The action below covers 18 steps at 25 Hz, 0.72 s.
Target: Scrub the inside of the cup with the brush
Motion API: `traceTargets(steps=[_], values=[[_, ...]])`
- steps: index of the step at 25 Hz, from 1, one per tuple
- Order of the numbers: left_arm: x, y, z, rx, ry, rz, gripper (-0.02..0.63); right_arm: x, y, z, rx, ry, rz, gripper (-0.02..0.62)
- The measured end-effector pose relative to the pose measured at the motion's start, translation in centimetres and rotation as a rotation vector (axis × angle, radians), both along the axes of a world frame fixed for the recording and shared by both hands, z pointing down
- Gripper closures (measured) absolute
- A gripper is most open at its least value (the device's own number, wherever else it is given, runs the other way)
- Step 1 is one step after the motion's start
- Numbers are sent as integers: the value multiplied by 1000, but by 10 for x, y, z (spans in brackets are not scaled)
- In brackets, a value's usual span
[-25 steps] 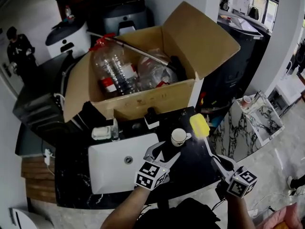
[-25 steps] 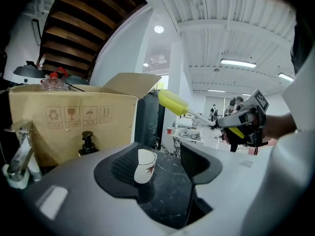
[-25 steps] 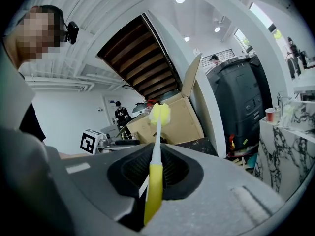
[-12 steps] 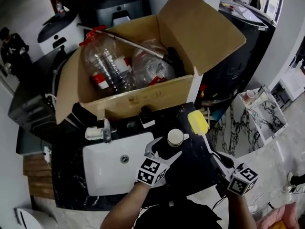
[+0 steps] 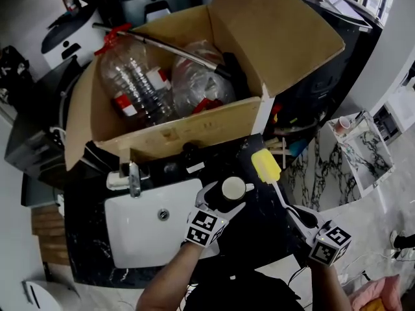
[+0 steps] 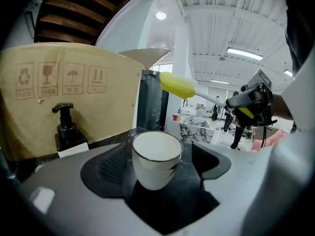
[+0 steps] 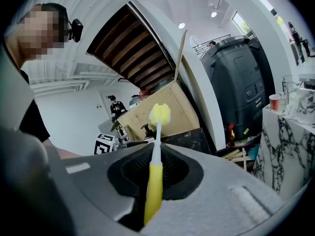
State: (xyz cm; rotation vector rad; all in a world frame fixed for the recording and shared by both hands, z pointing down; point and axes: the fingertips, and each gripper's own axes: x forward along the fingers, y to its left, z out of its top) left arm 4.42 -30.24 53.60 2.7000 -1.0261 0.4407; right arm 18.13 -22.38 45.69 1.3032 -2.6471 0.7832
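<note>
Left tongs [image 5: 225, 200], just opened wide, straddle the white ceramic cup [image 6: 156, 156]; right tongs [image 5: 300, 218] clamp the yellow sponge brush [image 7: 154, 183], head near the cup's right.

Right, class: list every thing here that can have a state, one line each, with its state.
Cup, upright, empty, on the counter, not gripped.
Left tongs, open round the cup, jaws just been opening.
Right tongs, shut on the brush.
Brush, outside the cup.
Box, flaps open, bottles inside.
Sink, empty.
Soap pump, upright.
</note>
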Motion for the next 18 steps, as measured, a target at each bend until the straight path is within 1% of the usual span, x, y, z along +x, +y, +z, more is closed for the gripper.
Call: traceTargets(steps=[10, 18], values=[[15, -16, 19, -16, 20, 21, 153, 11, -4, 15, -48, 25, 9, 552], [22, -23, 31, -17, 17, 8, 163, 23, 2, 13, -43, 33, 27, 552]])
